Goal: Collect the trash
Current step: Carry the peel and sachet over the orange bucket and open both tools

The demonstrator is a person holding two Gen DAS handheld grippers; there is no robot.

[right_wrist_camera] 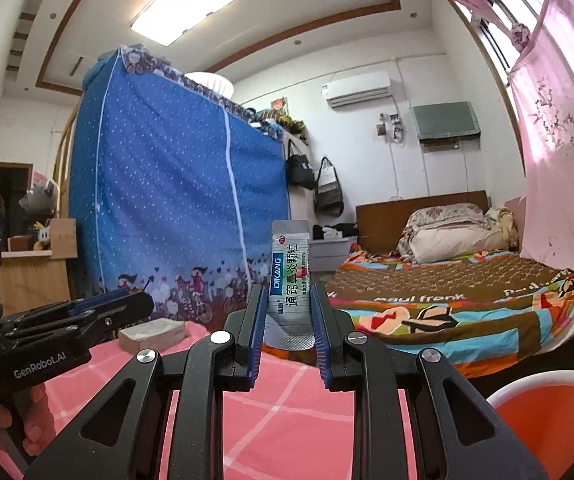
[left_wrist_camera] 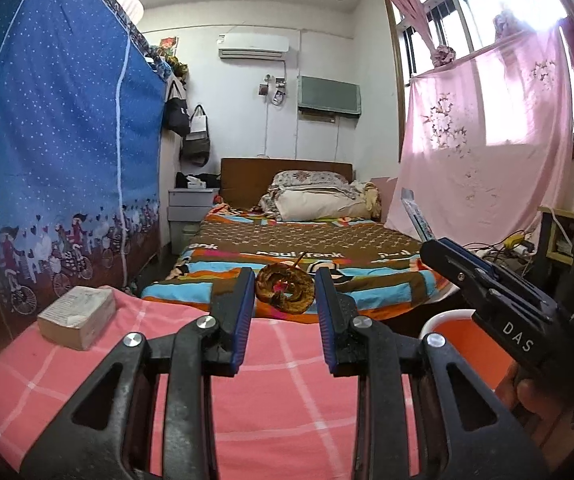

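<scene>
Black gripper arms with blue-padded fingers fill the foreground of both wrist views, raised above a pink checked tablecloth [left_wrist_camera: 271, 364] in a small bedroom. Between the pads of the left gripper [left_wrist_camera: 285, 294] sits a browned, curled scrap of fruit peel [left_wrist_camera: 285, 290] with a thin stalk; the jaws stand partly closed around it and both pads appear to touch its edges, so it reads as pinched and lifted clear of the cloth. The right gripper [right_wrist_camera: 285, 326] is drawn in tighter, clamping a flat silver medicine sachet [right_wrist_camera: 290, 276] upright by its lower half, the printed label facing the lens. Each piece of litter is carried high and level, probably so neither drags on the cloth while it travels to the orange bin [right_wrist_camera: 555, 420] with a white rim that waits just beyond the table's right edge, close below the right gripper. In the left view the right gripper [left_wrist_camera: 431, 246] shows at the side with the sachet's tip poking above it; a hand grips its handle at the frame's edge. A pale, paper-wrapped block [left_wrist_camera: 77, 316] lies untouched on the cloth's left side; whether it counts as trash cannot be told. Behind, a bed with a striped quilt [left_wrist_camera: 299, 248] fills the room.
</scene>
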